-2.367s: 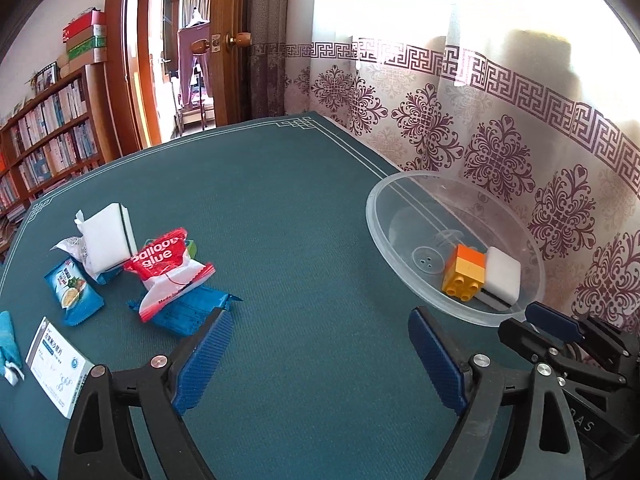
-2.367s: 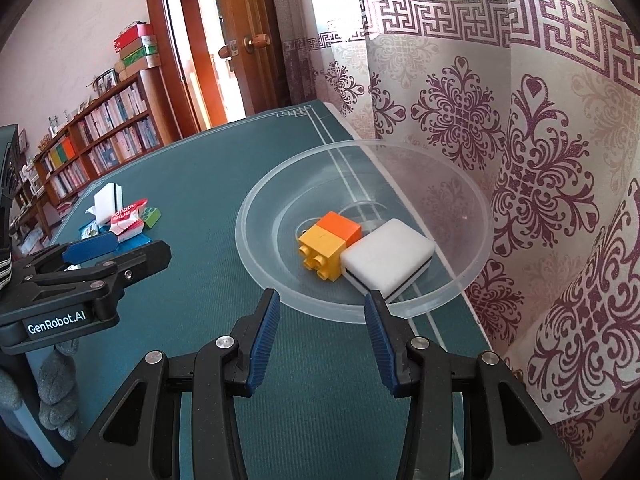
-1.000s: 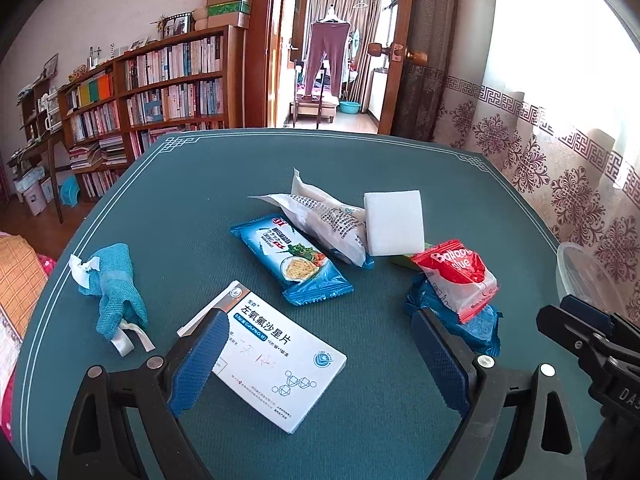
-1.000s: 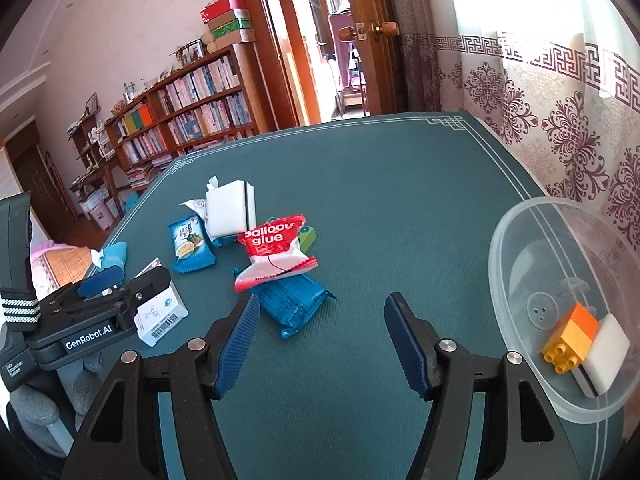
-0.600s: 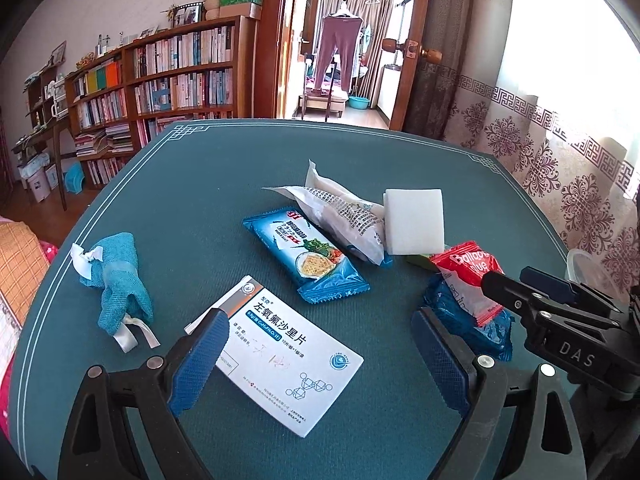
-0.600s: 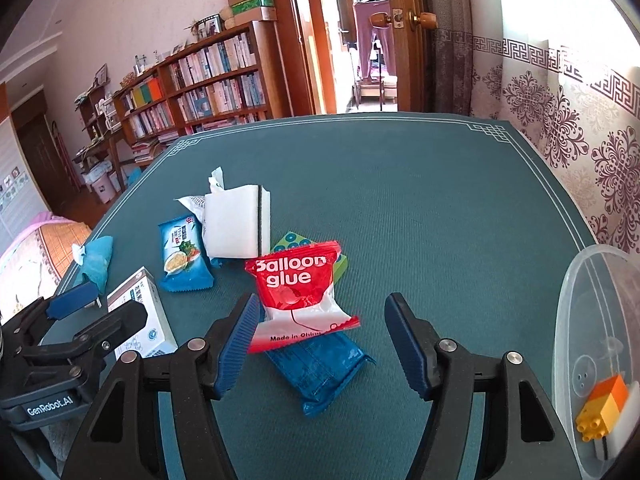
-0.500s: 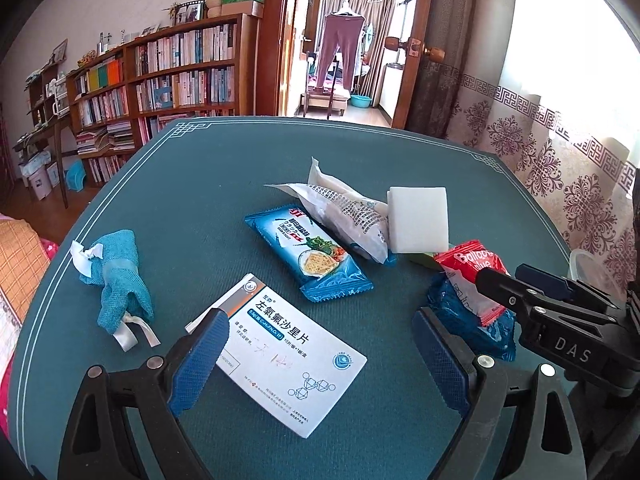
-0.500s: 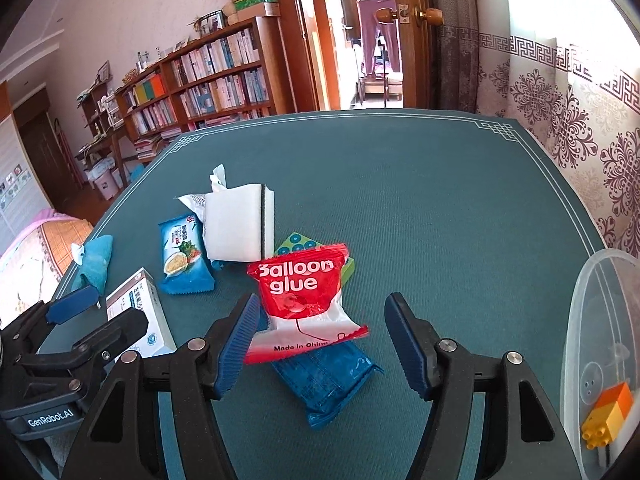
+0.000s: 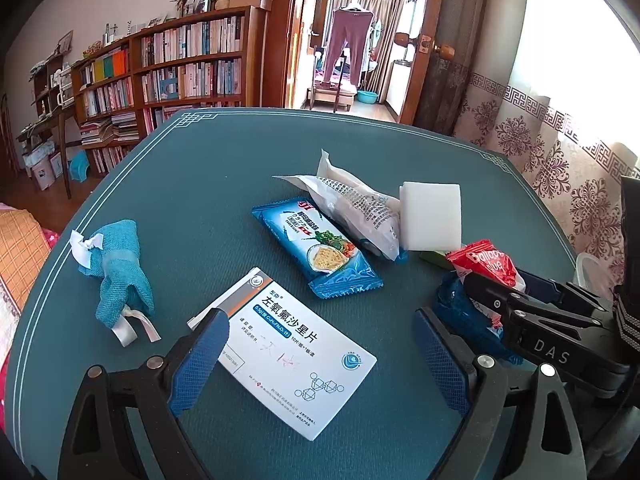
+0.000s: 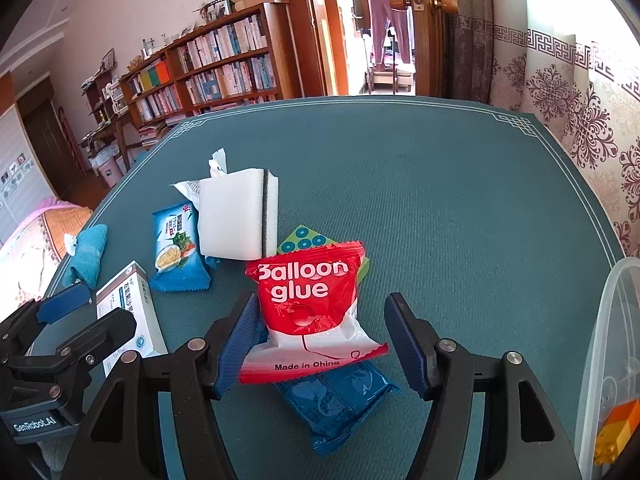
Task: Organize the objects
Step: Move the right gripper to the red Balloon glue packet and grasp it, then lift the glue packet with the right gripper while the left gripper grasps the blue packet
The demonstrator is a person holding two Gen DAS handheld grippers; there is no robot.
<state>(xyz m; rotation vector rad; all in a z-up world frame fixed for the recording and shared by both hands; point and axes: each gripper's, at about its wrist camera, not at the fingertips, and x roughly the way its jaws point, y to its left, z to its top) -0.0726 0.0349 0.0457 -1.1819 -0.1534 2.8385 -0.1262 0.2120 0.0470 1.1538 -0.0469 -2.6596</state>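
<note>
In the right wrist view the right tongs (image 10: pixel 320 340) stand wide apart low in the frame, gripping nothing, with the red Balloon glue packet (image 10: pixel 314 306) lying between the blue pads; the left pad looks to be right at the packet's edge, though contact cannot be told. The packet rests on a blue wrapper (image 10: pixel 336 404) and overlaps a green dotted card (image 10: pixel 306 238) behind it. Above them, left of centre, a white sponge (image 10: pixel 236 214) leans on a crumpled white bag (image 10: pixel 192 188), beside a blue cracker packet (image 10: pixel 176 248). At the right edge, a clear plastic bowl (image 10: pixel 600 340) holds an orange and yellow brick (image 10: pixel 616 428). In the left wrist view the left tongs (image 9: pixel 320 360) are likewise spread wide and empty, hovering over a white medicine box (image 9: pixel 288 348) at lower centre of the green tabletop (image 9: pixel 240 160); the left pad overlaps the box's near corner. A teal cloth bundle (image 9: pixel 116 268) lies at left, well apart from the rest.
</note>
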